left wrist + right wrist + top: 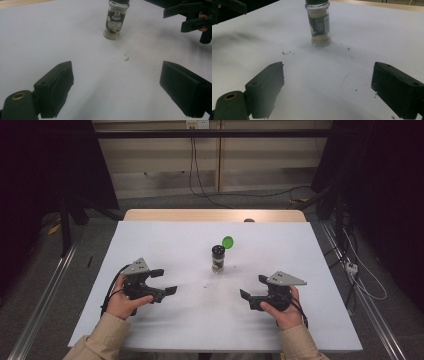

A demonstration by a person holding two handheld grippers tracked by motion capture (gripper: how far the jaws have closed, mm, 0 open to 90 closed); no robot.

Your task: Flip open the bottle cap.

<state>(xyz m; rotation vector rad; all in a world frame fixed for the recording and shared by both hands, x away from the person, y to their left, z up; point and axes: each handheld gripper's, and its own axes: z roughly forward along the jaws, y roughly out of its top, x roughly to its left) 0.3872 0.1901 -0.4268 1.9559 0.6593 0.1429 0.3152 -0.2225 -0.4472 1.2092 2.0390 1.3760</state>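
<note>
Left gripper (169, 281): jaws apart, empty, low over white table (165, 240). Spice jar (218, 259): upright at table centre, between both grippers; green lid (228, 242) just behind. Right gripper (252, 287): jaws apart, empty

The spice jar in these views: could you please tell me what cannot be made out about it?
- Spice jar, left gripper view: top cut off by the upper edge.
- Right gripper view: top likewise cut off.
- High view: label too small to read.
- Green lid, high view: touching the jar or apart, unclear.
</note>
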